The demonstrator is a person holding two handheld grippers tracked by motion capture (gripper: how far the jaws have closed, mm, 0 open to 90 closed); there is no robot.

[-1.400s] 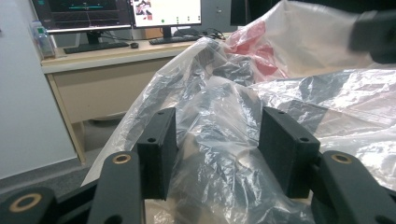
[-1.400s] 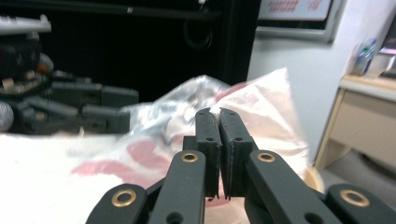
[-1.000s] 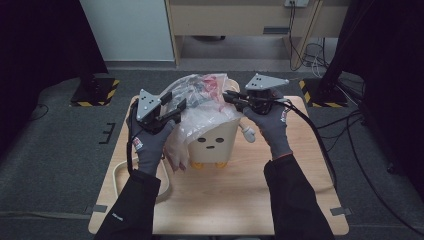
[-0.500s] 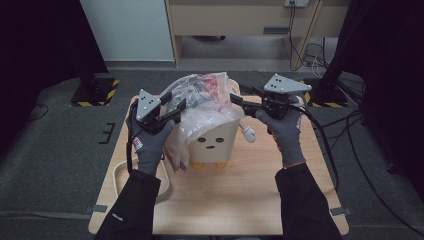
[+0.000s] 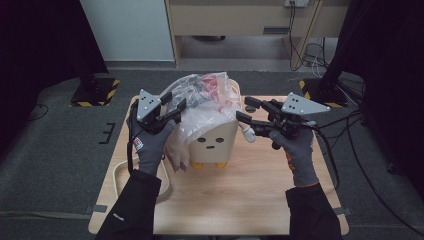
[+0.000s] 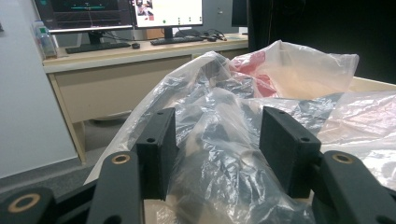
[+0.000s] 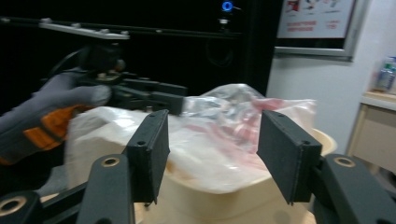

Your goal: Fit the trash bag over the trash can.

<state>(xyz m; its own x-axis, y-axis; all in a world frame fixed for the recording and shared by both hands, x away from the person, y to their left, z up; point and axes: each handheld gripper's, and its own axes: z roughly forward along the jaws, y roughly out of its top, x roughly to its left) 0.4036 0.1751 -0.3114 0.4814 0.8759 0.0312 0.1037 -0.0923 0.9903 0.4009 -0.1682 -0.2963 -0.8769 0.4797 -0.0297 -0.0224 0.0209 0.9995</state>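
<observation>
A cream bin (image 5: 220, 140) with a small face stands mid-table, and a crumpled clear plastic bag (image 5: 205, 97) with red and dark things inside spills over its top and left side. My left gripper (image 5: 177, 109) is at the bag's left edge. In the left gripper view the bunched bag (image 6: 219, 154) fills the gap of that gripper (image 6: 217, 140) and touches both pads. My right gripper (image 5: 245, 109) hovers just right of the bin, apart from it. Its jaws have just been opening and hold nothing. In the right gripper view it (image 7: 212, 140) faces the bag (image 7: 224, 121) and bin (image 7: 233, 196).
A white cable loop (image 5: 119, 176) lies on the wooden table (image 5: 240, 200) at the left. A small white knob (image 5: 247, 132) sticks out of the bin's right side. Two stand bases with hazard stripes (image 5: 95, 92) sit behind the table, with a desk (image 5: 225, 20) beyond.
My right gripper let go of the bag, opened, and drew away to the right of the bin. The left gripper and the bin stayed put.
</observation>
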